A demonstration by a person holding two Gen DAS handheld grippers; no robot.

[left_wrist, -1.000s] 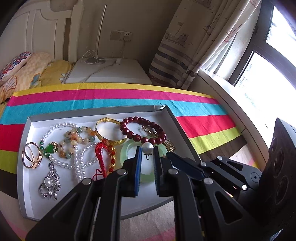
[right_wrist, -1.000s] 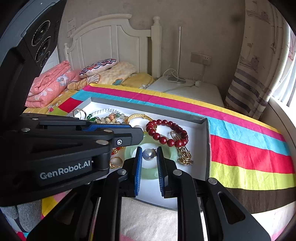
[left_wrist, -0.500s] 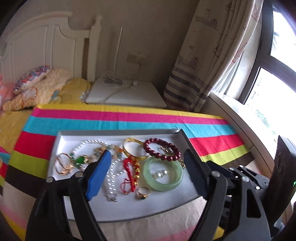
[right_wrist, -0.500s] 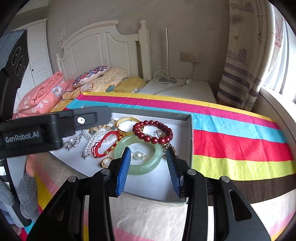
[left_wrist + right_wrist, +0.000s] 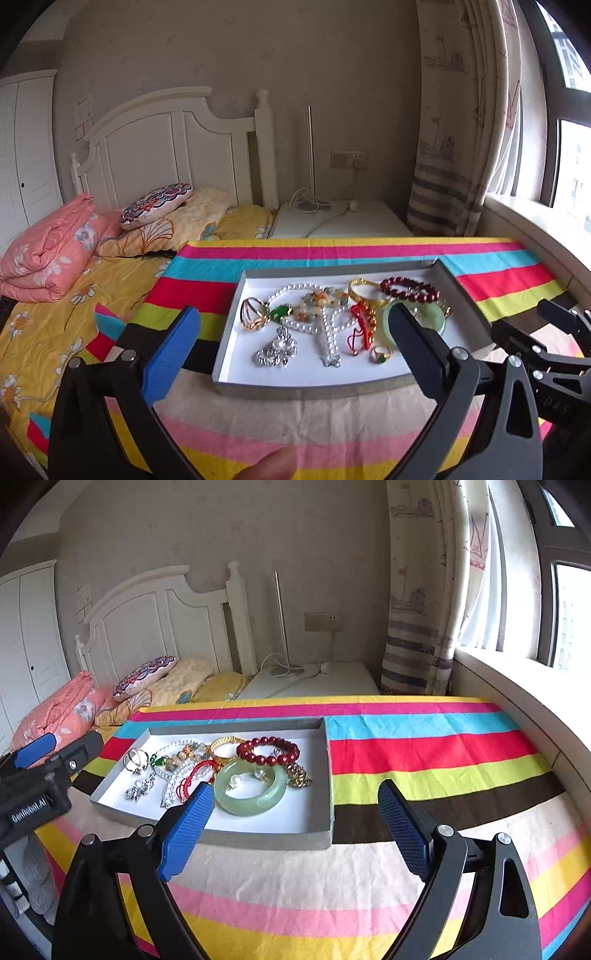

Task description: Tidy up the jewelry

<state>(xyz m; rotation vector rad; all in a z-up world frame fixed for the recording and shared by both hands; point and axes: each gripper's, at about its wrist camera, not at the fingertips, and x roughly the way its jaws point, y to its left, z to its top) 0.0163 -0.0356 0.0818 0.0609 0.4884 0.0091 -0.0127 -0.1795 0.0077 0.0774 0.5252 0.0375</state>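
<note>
1. The left tongs [image 5: 291,339] stand spread wide with nothing between the blue pads; their jaws have just been opening. They hang above the near edge of the tray, clear of the jewelry.
2. The right tongs [image 5: 295,823] are likewise released and empty, and their jaws have just been opening too. They hover over the near right corner of the tray, touching nothing.
3. The shallow grey tray [image 5: 328,775] with a white floor sits on a striped cloth [image 5: 424,753] that covers the worktop.
4. A pale green jade bangle [image 5: 251,794] lies flat in the right half of the tray, and two pearl earrings [image 5: 245,778] rest inside its ring.
5. A dark red bead bracelet [image 5: 267,751] lies just behind the bangle, touching its far rim, with a gold bangle [image 5: 225,747] to its left.
6. A gold chain piece [image 5: 299,775] lies at the bangle's right side.
7. Further left are a red cord bracelet [image 5: 364,325], white pearl strands [image 5: 325,325], a green pendant [image 5: 280,313] and a mixed-stone bead bracelet [image 5: 317,302], all tangled together.
8. A rose-gold ring piece [image 5: 253,314] sits near the tray's left wall, a silver pearl brooch [image 5: 277,349] lies in front of it, and a small gold ring with a green stone [image 5: 382,355] lies near the front.
</note>
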